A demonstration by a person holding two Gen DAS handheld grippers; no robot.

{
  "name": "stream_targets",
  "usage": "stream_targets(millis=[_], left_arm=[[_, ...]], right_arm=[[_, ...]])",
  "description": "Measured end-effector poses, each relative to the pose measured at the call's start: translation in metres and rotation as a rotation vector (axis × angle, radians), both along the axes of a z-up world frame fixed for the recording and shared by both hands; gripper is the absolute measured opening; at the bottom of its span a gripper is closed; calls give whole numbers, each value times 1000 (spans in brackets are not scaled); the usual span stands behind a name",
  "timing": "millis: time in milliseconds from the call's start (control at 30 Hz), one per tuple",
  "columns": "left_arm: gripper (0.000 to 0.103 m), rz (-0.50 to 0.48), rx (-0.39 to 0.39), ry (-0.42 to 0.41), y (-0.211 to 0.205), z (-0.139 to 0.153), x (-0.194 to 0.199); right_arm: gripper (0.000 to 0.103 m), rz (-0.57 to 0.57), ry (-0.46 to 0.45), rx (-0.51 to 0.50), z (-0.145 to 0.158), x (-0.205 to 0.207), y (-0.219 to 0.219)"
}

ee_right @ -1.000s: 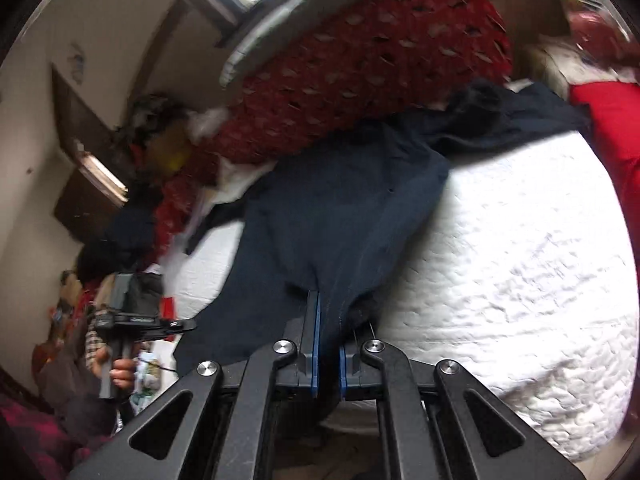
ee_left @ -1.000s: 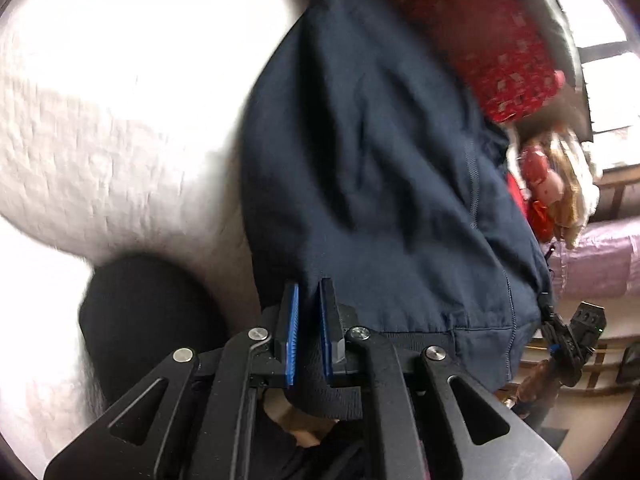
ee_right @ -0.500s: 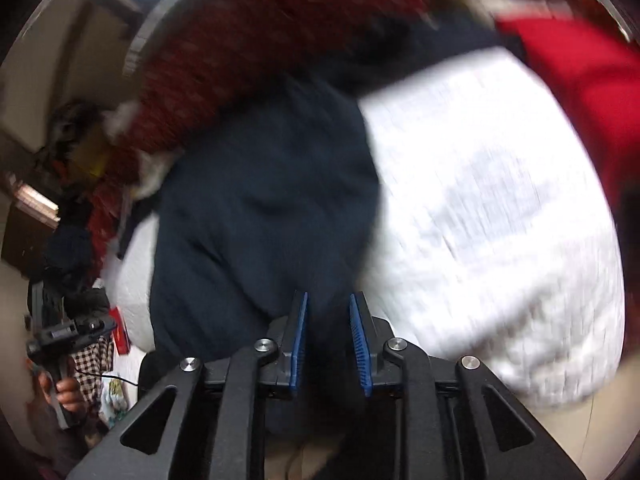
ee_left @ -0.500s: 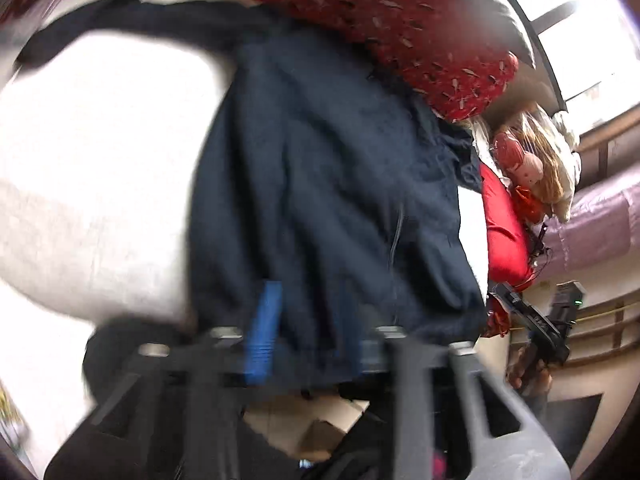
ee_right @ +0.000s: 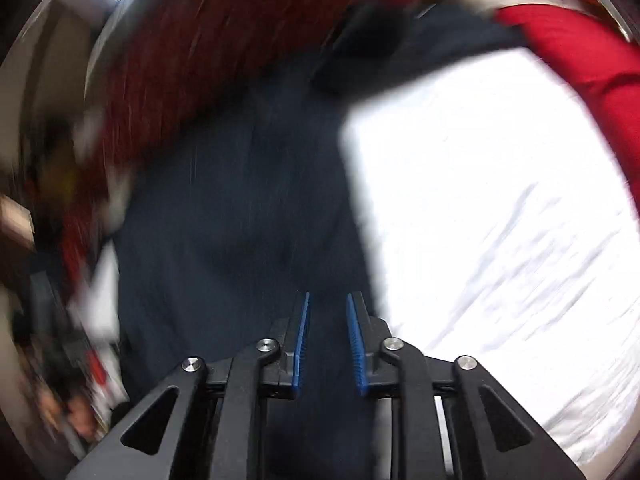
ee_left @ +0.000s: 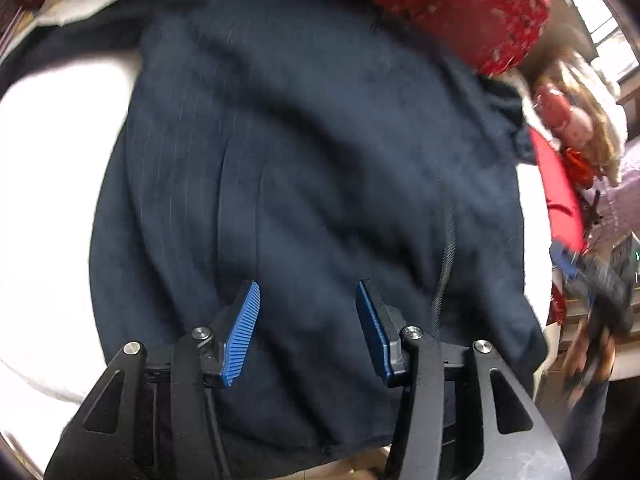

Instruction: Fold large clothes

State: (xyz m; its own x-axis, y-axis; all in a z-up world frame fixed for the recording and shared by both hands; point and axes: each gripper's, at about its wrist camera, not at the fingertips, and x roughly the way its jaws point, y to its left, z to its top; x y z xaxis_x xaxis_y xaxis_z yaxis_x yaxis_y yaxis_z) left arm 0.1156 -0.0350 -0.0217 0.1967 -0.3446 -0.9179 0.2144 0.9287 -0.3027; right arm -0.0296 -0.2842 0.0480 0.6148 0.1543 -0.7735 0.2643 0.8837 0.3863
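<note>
A large dark navy garment (ee_left: 320, 160) lies spread on a white quilted bed (ee_left: 52, 200), with its hem hanging near the bed's front edge. My left gripper (ee_left: 306, 296) is open wide just above the cloth near the hem and holds nothing. In the right wrist view the same garment (ee_right: 232, 208) lies left of the white bed (ee_right: 500, 220). My right gripper (ee_right: 326, 306) is open with a narrower gap over the garment's edge, and I see no cloth pinched between its pads. The right view is blurred.
A red patterned cushion (ee_left: 460, 4) lies along the far side of the bed. A plain red pillow (ee_left: 560, 200) and dolls (ee_left: 572, 120) sit at the right. The other gripper (ee_left: 592, 276) shows at the far right in the left wrist view.
Both grippers were shut on the garment's hem and have opened and let it go. The garment now lies flat on the bed. Both cameras swung over it.
</note>
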Motion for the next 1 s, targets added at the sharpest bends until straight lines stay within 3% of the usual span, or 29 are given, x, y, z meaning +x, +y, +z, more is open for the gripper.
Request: stream_targets(millis=[67,100,233,333,500,667,700,767,833,1000], left_arm=[[49,8,-35,-19,-3,11,12],[49,19,-48,-22,-5,14,20],[49,48,-87,8,-21,5,45],[49,57,-113,50,-30,-5,62],[49,61,-142,92,-48,-16,86],[49,38,-135,82,-61,-17,97],[49,37,-137,84,-62,-17,99],[49,31,-149,84,-63,-16,102],[49,27,-162,78,-63,-14,106],[49,36,-211,57,-57,-13,120]], right_arm=[[59,-140,-74,59,24,8,-54],[63,-243,-108,85,33,12,-88],[64,-559,-143,245,26,36,-205],[64,-678,-157,362,7,60,-255],[66,-758,-184,487,-43,125,-281],[68,-725,-160,560,-80,182,-292],[63,-723,-189,552,-79,185,-292],[3,-686,-313,599,-73,188,-293],[2,-686,-357,553,-54,180,-293],[1,-780,-368,247,9,135,-294]])
